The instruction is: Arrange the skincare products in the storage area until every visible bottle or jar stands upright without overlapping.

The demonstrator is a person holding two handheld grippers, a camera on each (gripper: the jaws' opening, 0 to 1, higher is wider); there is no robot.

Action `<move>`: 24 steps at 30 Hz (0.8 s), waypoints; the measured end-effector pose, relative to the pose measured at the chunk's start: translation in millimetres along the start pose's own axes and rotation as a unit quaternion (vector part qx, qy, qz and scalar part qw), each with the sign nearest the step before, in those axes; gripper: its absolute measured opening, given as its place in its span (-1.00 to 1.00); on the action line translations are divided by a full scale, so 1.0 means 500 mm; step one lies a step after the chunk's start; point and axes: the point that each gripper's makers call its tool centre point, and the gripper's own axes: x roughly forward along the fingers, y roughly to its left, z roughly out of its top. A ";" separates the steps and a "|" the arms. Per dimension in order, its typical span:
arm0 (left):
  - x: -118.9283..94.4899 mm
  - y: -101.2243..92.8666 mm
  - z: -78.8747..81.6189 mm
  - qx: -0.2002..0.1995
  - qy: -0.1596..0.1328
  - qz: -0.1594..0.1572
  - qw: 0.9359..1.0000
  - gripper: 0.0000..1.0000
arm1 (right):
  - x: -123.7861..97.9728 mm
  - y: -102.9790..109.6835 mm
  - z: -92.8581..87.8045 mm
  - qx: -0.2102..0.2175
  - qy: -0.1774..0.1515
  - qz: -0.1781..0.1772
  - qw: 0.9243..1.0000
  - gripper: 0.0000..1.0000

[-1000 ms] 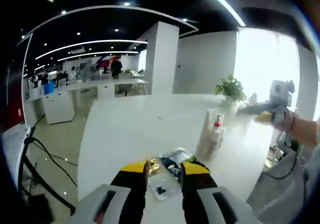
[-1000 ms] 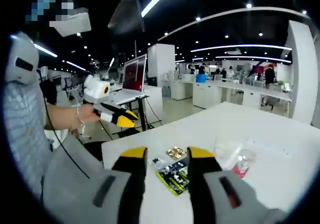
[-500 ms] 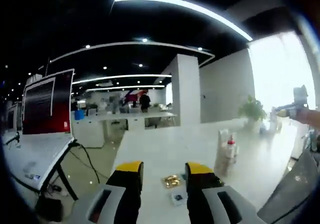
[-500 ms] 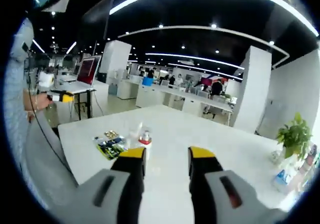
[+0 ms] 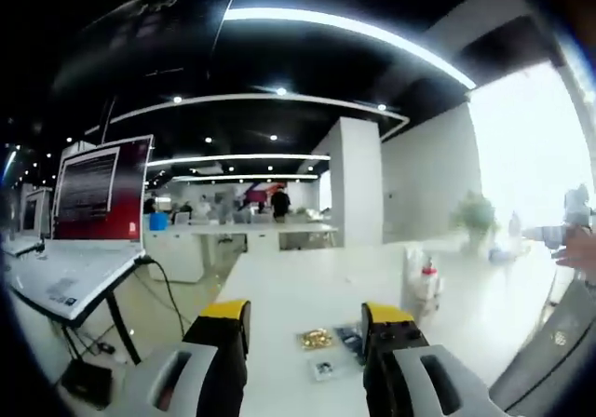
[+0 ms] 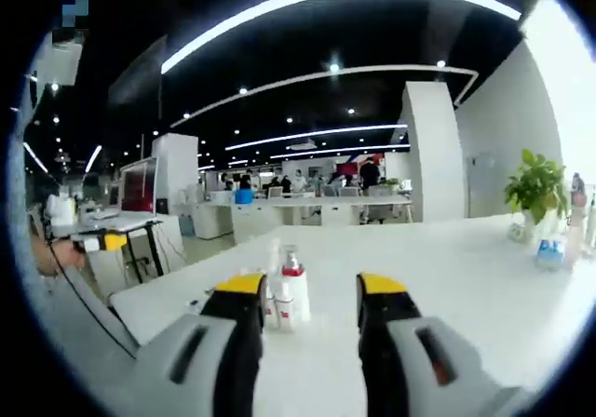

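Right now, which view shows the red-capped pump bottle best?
The right gripper view: the red-capped pump bottle stands upright on the white table, close and just inside the right gripper's open jaws. In the left gripper view it is smaller and washed out by window glare, off to the right.

Red-capped bottles (image 6: 291,291) upright, clustered on white table (image 6: 447,277)
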 end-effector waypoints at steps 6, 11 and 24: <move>-0.012 -0.008 0.013 -0.006 -0.046 -0.003 0.999 -0.09 | 0.033 0.080 -0.064 -0.065 0.043 0.022 0.997 -0.32; -0.013 0.004 -0.006 -0.030 -0.025 0.009 0.999 -0.03 | 0.031 0.064 -0.069 -0.010 0.039 0.014 0.999 -0.35; -0.007 -0.006 -0.023 -0.003 0.004 0.001 1.000 -0.05 | 0.026 0.094 -0.127 -0.045 0.129 0.072 0.988 -0.35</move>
